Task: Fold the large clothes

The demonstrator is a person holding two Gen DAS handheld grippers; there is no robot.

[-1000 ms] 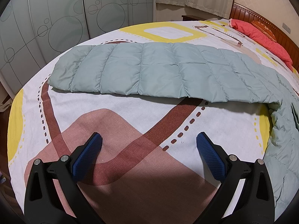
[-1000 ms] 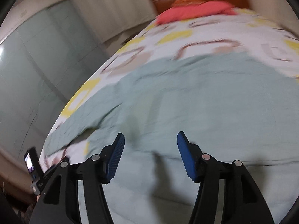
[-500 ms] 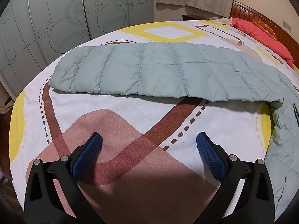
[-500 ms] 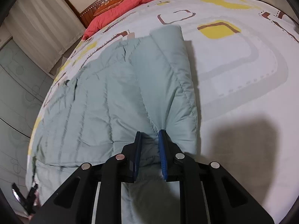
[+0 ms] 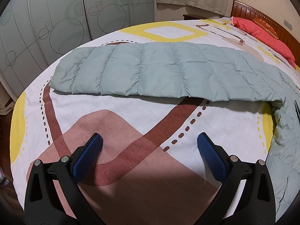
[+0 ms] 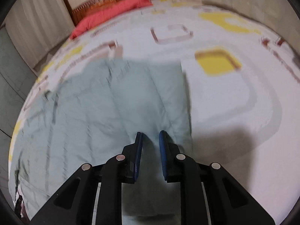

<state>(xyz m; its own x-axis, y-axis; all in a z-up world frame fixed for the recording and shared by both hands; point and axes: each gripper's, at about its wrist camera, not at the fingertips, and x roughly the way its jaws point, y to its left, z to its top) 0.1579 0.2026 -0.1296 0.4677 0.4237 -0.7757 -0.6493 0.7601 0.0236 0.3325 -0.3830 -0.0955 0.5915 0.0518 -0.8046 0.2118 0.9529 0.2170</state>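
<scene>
On the bed (image 5: 142, 112), my right gripper (image 6: 151, 136) pinched the sage quilted down coat (image 6: 105, 101); left gripper (image 5: 150, 140) hung spread over bare sheet.

Both wrist views down onto bed (image 5: 131, 116)

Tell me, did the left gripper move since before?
No. The left gripper hangs over the same brown stripe on the bedsheet, jaws wide open.

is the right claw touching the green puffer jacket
Touching: the right wrist view shows the right claw shut on a fold of the green puffer jacket.
</scene>
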